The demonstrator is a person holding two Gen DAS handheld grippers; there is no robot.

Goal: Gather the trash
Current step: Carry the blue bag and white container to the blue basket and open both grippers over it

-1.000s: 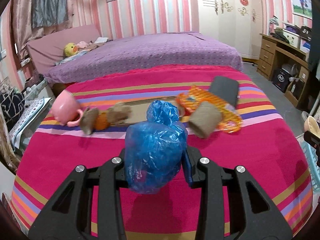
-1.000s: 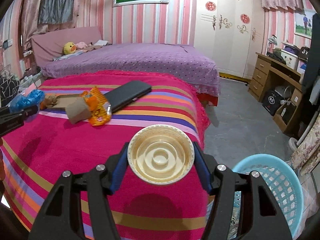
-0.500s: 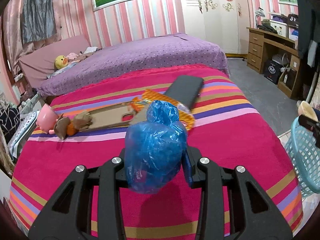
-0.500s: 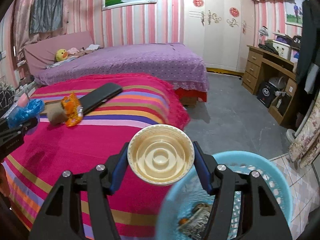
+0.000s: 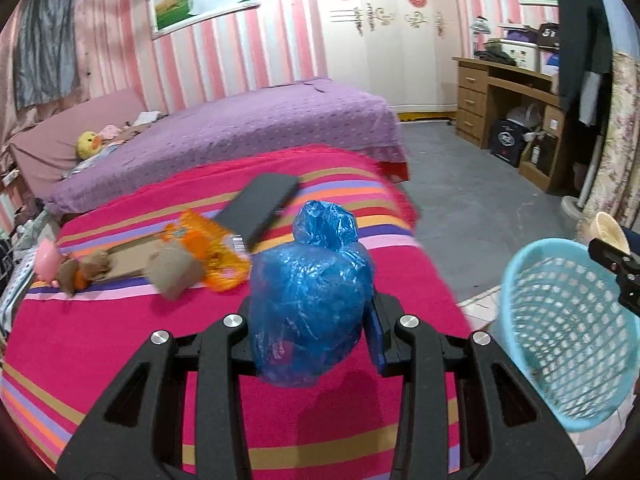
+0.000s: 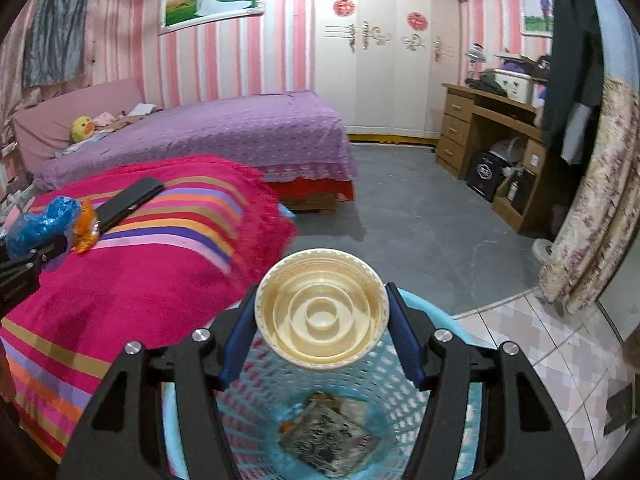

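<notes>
Trash is in both of my grippers. My left gripper (image 5: 312,320) is clamped on a crumpled blue plastic bag (image 5: 310,296), held above the striped pink blanket (image 5: 120,340) that covers the near bed. My right gripper (image 6: 322,332) is closed on a cream plastic cup (image 6: 322,312), its fingers pressing on either side of the rim, the open mouth facing the camera. That cup hangs directly over the light blue laundry-style basket (image 6: 452,328), which stands on the floor just beside the bed's edge. Inside the basket I can see a crumpled printed wrapper (image 6: 332,436) at the bottom.

On the blanket lie more things: an orange snack packet (image 5: 208,248), a brown paper wad (image 5: 174,272) touching it, a flat black case (image 5: 260,204) beside the packet, a strip of cardboard (image 5: 128,256), and at the far left a pink cup (image 5: 46,260) next to some small brown scraps (image 5: 80,272). From the left view the basket (image 5: 568,344) sits to the right, off the bed.
</notes>
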